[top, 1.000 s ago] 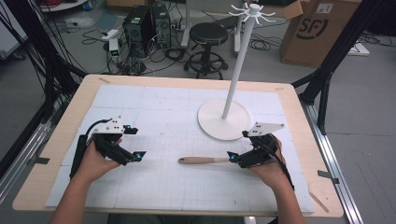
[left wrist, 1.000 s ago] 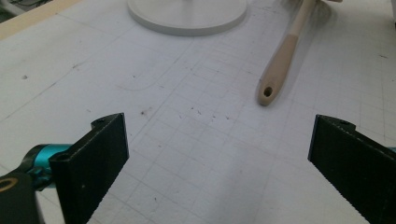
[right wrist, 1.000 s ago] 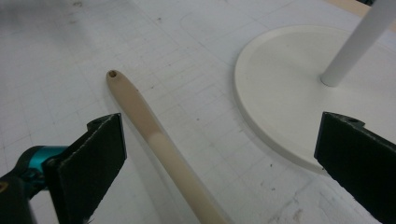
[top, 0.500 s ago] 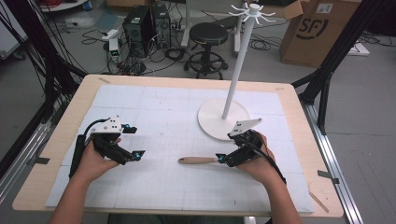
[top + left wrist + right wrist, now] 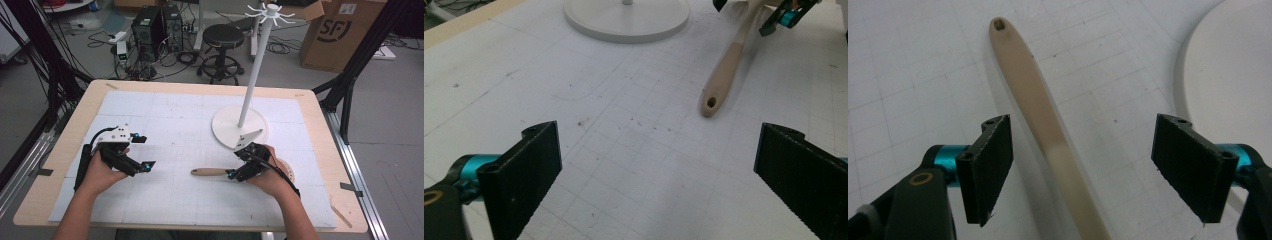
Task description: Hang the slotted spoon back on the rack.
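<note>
Right tongs (image 5: pixel 231 174) are closing in around the wooden-handled utensil (image 5: pixel 210 172), jaws just narrowing with the handle between them but pads not yet touching; it is lying flat on the surface (image 5: pixel 165 115), just in front of the stand (image 5: pixel 239 126). Left tongs (image 5: pixel 147 163) are idling released, well left of the stand. Next move, I'd say: finish clamping squarely, then lift.

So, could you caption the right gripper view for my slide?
Right gripper, jaws closing, straddles the wooden handle without touching it.
</note>
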Available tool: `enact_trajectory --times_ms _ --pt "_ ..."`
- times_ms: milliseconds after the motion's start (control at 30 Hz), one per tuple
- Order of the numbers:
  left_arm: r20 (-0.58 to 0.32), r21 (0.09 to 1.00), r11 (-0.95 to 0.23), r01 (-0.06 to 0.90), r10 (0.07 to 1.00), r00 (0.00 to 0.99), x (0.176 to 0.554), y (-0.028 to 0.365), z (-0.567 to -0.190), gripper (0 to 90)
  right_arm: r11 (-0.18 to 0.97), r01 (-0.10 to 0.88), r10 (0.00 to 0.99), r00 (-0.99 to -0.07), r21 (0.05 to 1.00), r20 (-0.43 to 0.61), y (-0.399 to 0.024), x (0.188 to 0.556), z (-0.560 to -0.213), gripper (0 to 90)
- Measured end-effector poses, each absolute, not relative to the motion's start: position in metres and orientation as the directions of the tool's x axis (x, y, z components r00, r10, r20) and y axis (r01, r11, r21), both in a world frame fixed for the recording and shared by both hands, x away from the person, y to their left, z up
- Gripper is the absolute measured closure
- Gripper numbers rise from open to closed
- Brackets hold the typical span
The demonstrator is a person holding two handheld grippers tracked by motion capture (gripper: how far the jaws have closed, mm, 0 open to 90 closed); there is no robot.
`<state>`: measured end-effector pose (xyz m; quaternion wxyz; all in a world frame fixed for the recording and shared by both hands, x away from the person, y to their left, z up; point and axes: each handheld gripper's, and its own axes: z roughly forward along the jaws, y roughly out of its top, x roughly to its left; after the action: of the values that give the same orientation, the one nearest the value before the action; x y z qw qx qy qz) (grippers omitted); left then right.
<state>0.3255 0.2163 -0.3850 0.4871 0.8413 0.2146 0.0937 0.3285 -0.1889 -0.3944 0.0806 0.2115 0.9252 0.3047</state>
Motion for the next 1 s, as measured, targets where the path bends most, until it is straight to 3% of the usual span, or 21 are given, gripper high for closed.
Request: enact_trajectory --times_ms 767,1000 --pt "-0.055 0.86 -0.433 0.269 0.446 0.893 0.326 0.215 -0.385 5.7 0.794 0.341 0.395 -0.919 0.503 -0.001 -0.173 0.331 -0.416 42.2" --pt "-0.056 0.858 -0.436 0.271 0.445 0.894 0.326 0.215 -0.386 5.7 0.804 0.361 0.393 -0.919 0.472 0.032 -0.172 0.333 -0.419 53.2"
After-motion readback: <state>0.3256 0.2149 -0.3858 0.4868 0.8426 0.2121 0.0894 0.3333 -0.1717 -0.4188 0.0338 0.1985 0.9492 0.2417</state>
